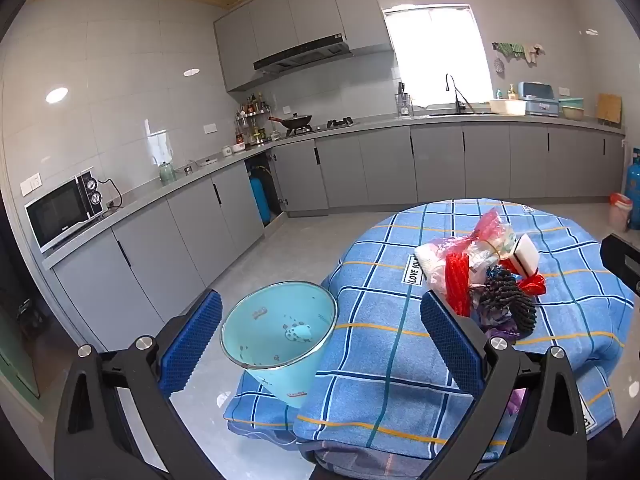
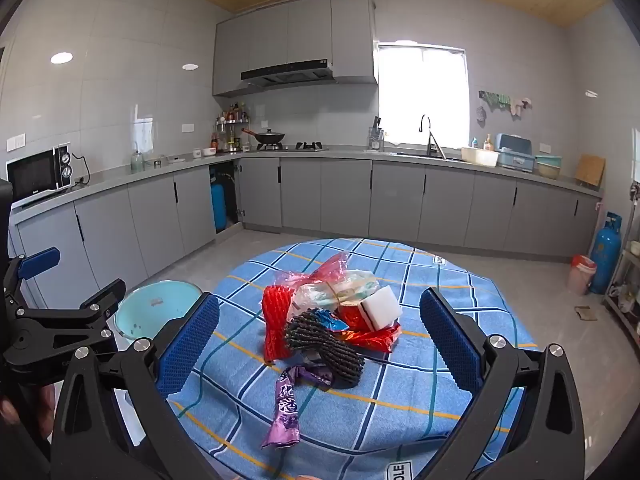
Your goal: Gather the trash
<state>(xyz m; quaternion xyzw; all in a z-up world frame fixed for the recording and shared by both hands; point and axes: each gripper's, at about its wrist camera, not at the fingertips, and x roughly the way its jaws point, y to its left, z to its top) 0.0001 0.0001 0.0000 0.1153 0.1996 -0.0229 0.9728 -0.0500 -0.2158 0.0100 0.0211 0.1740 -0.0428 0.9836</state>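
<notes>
Both claws wide, empty: left claw (image 1: 320, 336) frames bin (image 1: 280, 332) beside table edge (image 1: 340, 264); right claw (image 2: 320, 338) faces trash pile (image 2: 332, 320)

Teal bin's (image 1: 280, 332) base behind blue checked cloth (image 1: 400, 360)

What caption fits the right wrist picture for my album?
Open right gripper faces a trash pile on the checked tablecloth.

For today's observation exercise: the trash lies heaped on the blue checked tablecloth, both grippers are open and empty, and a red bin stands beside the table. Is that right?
Not quite: the bin beside the table is light blue, not red, as the left wrist view shows best. The rest holds: the trash lies heaped on the blue checked tablecloth, and the left gripper and right gripper are open and empty.
</notes>
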